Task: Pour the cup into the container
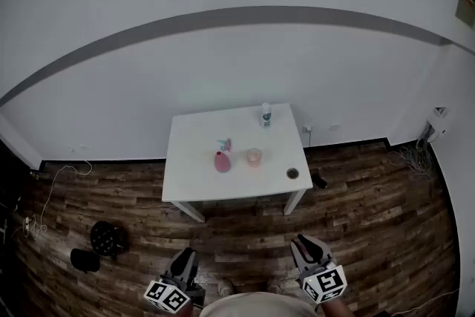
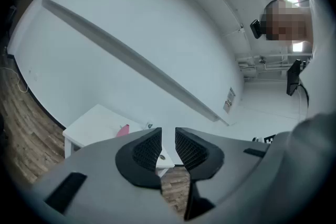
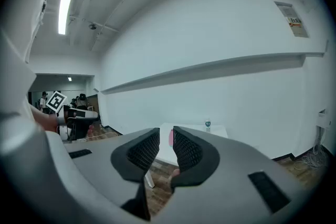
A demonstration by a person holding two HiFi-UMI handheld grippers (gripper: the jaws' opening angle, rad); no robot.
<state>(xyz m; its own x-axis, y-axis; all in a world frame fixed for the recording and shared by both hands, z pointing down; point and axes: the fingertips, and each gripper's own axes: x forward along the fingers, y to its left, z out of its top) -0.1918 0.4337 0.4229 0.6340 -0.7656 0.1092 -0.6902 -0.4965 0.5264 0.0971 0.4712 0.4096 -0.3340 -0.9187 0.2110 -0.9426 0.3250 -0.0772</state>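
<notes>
Wood floor (image 1: pixel 245 234) between person and desk (image 1: pixel 193 159) is open; dark clutter (image 1: pixel 107 237) sits on it off to the left. Desk back edge is against the wall, the other three sides are free. Left gripper (image 1: pixel 187 255) and right gripper (image 1: pixel 304 243) are low and well short of the desk, jaws of both nearly together, nothing in them. Cup (image 1: pixel 254 157) is mid-desk, just right of the pink container (image 1: pixel 222 162). Bottle (image 1: pixel 266 115) at back edge, small round thing (image 1: pixel 292 174) near front-right corner.
</notes>
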